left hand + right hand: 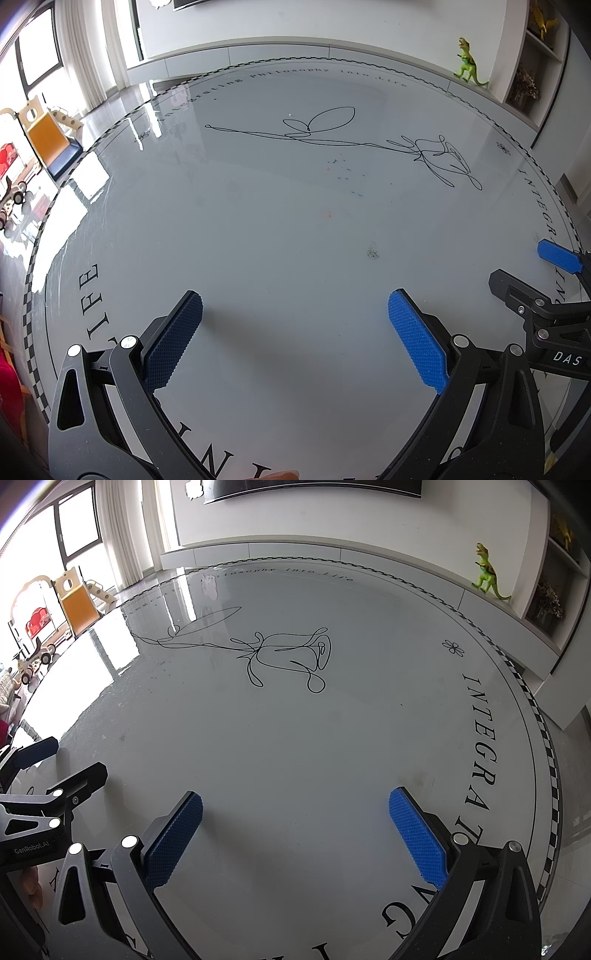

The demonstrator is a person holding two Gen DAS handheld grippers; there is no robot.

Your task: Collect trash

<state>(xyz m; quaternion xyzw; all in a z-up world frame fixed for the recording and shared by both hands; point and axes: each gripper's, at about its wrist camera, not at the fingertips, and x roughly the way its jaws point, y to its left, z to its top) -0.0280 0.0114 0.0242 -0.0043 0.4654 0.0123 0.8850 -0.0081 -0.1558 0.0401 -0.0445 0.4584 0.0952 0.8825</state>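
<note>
Both grippers hover low over a round white glass table [258,229] printed with a black line drawing and lettering. My left gripper [295,325] is open, its blue pads wide apart with nothing between them. My right gripper [295,812] is open too and holds nothing; in the left wrist view it shows at the right edge [524,273]. In the right wrist view the left gripper [62,760] shows at the left edge. I see no piece of trash, only a small dark speck of crumbs [372,253] and tiny coloured marks [343,170] on the glass.
A green toy dinosaur [468,63] stands on the low white ledge [295,48] behind the table. A shelf unit [535,62] is at the far right. A yellow toy slide [48,136] and toy vehicles sit on the floor to the left, by the window.
</note>
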